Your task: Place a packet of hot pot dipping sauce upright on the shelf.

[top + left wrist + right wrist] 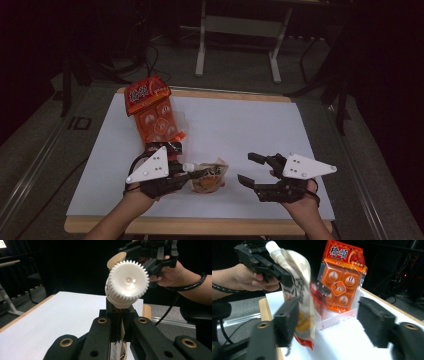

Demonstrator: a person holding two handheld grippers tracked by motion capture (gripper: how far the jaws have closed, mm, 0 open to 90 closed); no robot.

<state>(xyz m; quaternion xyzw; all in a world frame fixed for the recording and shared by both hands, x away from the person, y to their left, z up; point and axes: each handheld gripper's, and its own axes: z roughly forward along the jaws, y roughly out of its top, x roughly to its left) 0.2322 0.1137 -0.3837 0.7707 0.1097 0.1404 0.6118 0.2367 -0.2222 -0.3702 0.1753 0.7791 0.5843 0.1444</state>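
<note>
A cream and orange spout pouch [210,176] hangs in my left gripper [192,172], low over the front of the white table [240,125]. In the left gripper view the jaws [119,312] are shut on the pouch's neck, just under its white ribbed cap [128,282]. My right gripper [252,169] stands open a short way to the pouch's right, nothing between its fingers. In the right gripper view the jaws [329,322] stand wide apart, and the pouch [299,290] hangs beyond the left one.
An orange multi-pack of snack cups [152,112] lies at the table's back left, resting in a clear tray [337,316]. A grey metal frame [235,30] stands on the floor behind the table. The surroundings are dark.
</note>
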